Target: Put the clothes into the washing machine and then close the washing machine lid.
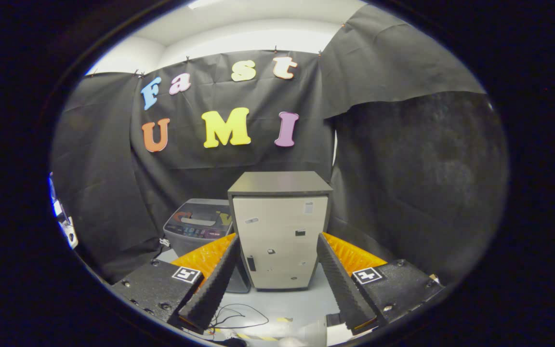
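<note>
— So, taking the cabinet [280, 231] as the landmark, what sits to its left?

— Furthest left of it, by the draped black cloth wall [109, 193], something pale and bluish shows, too small and warped to name. Closer in, just beside the cabinet's left side and partly hidden behind it, stands the washing machine [195, 226]: grey body, dark top with a control panel, lid down as far as I can tell. A thin grey cable hangs at its left corner.

— And the cabinet itself?

— Upright on the pale floor [282, 303], dark top slab, light front door with a few small stickers and a dark handle low on its left edge. It stands beyond the fingers, seen in the gap between them.

— What are the tongs doing?

— The gripper [277, 315] is spread wide, with nothing between the fingers; the ridged inner faces angle towards the cabinet's lower corners. Each finger block carries a square black-and-white marker.

— Anything on the floor in front of the cabinet?

— A loop of thin black wire [239, 315] lies between the fingertips, and just right of it a whitish lump, too cut off to tell what it is.

— To the cabinet's right?

— More black cloth, hanging in folds down to the floor.

— Clothes?

— I cannot pick any out.
</note>
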The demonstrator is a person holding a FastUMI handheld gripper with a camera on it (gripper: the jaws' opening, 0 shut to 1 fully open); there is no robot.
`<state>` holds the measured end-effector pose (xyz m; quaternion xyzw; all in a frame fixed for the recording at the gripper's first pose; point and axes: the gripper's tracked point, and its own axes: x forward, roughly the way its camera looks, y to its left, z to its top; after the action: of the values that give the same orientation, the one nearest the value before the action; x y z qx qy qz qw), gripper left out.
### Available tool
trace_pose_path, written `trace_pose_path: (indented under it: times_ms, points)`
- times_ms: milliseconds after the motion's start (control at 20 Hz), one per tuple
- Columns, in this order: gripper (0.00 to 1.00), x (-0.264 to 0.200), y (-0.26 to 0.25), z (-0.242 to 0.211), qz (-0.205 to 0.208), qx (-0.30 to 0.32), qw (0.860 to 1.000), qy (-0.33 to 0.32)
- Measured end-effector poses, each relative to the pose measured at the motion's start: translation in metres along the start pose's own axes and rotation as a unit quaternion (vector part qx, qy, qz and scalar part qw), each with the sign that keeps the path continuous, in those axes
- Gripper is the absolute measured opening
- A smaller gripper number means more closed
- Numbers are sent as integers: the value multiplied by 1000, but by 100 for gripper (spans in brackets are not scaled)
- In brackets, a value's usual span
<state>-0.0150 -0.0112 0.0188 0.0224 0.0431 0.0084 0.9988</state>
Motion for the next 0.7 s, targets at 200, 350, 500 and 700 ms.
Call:
trace_pose_path:
  times_ms: [200,350,500,700]
  points:
    - [100,-22,-15,-3,-6,6,1000,-1]
    - [100,-29,-23,-2,-8,8,1000,-7]
    - [100,-27,-29,-5,-14,14,1000,-8]
    - [100,-27,-32,-16,-16,21,1000,-6]
